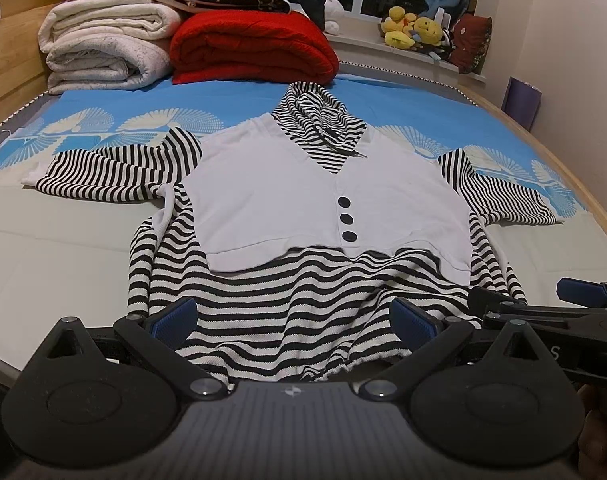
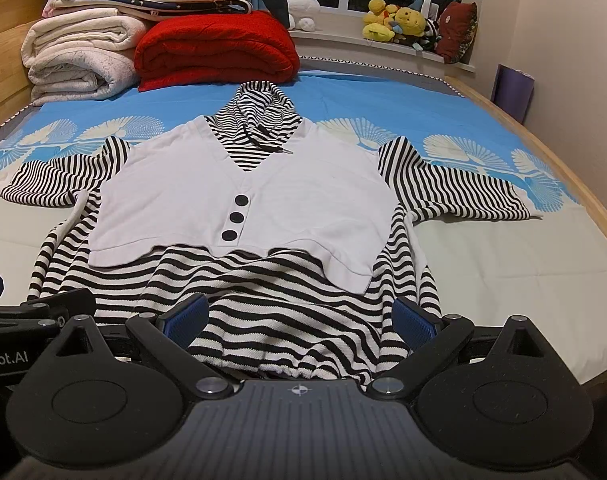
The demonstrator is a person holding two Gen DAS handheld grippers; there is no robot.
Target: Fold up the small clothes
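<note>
At the bottom of the left wrist view, the left tool [image 1: 293, 322] is being held wide apart, released, with the striped hem of the hooded top [image 1: 303, 208] lying between its blue pads [image 1: 175, 318] without being pinched. At the bottom of the right wrist view, the right tool [image 2: 299, 318] is likewise being held released over the same hem, its blue-padded fingers [image 2: 413, 318] spread on either side of the gathered stripes. Part of each tool is being seen at the lower edge of the other's frame. The hooded top [image 2: 239, 200] is being shown spread face up across the middle of the bed [image 2: 503, 248], sleeves out to left and right, its white vest panel with three dark buttons [image 2: 235, 218] lying over the black-and-white striped body, the hood pointing toward the top of the frame. Farther back, at upper left, a folded red blanket [image 1: 251, 48] and stacked cream blankets [image 1: 103, 48] are being seen, and plush toys [image 2: 399, 24] at upper right.
</note>
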